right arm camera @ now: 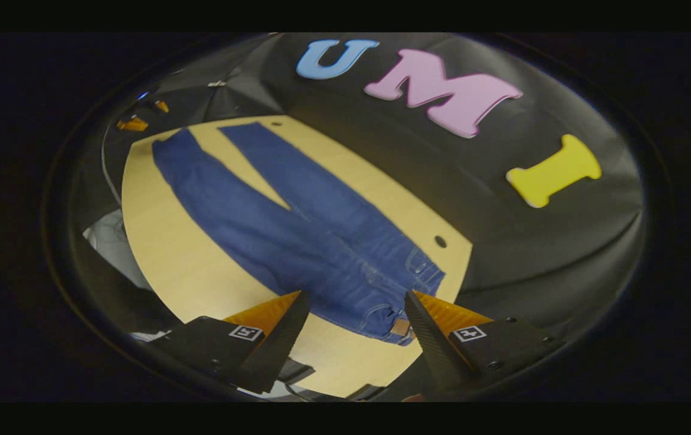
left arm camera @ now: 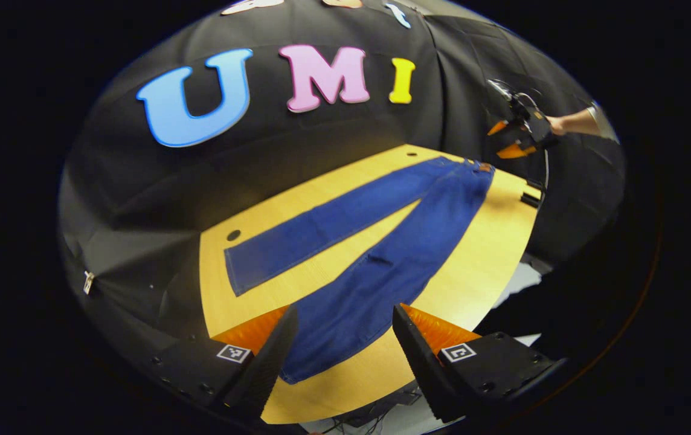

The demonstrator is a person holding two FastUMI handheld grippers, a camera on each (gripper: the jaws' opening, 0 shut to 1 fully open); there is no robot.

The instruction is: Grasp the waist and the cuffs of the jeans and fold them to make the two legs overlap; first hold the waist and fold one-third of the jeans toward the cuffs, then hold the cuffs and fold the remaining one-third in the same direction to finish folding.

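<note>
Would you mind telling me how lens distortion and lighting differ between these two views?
Left gripper view: table edge bows strongly, jeans evenly lit and sharp. Right gripper view: dimmer overall, the table curved into an oval, jeans still sharp.

Both views are dim at the rim and bright in the middle, where light from above falls on the counter [left arm camera: 478, 241]. Fisheye bending curves its edges. The jeans [left arm camera: 382, 266] look sharp; the right gripper view is softer and slightly hazy.
</note>
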